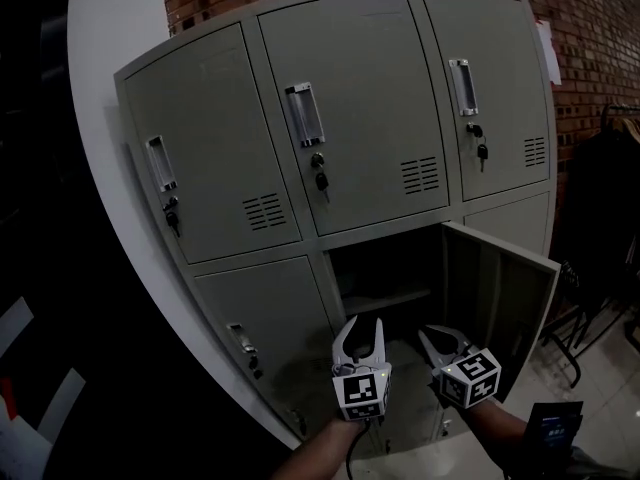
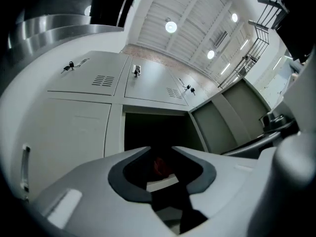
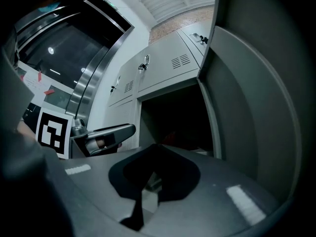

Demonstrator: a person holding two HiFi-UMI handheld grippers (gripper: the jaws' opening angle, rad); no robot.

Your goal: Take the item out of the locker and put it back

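Observation:
The grey locker bank has one lower compartment [image 1: 385, 268] open, its door [image 1: 500, 298] swung out to the right. Deep inside, a small red item [image 2: 160, 166] lies behind a pale shelf edge [image 2: 163, 183]; the dark hides its shape. My left gripper [image 1: 362, 333] hangs in front of the opening with its jaws a little apart and nothing between them; in its own view the left gripper [image 2: 161, 148] frames the red item from a distance. Just to its right, my right gripper [image 1: 440, 343] points at the same opening; its tips [image 3: 155, 145] meet with nothing held.
Closed locker doors with handles and hanging keys [image 1: 320, 180] fill the upper row. A white curved pillar [image 1: 110, 28] flanks the left side. A dark rack with clothes [image 1: 605, 198] stands at the right, and a brick wall [image 1: 590, 28] rises behind.

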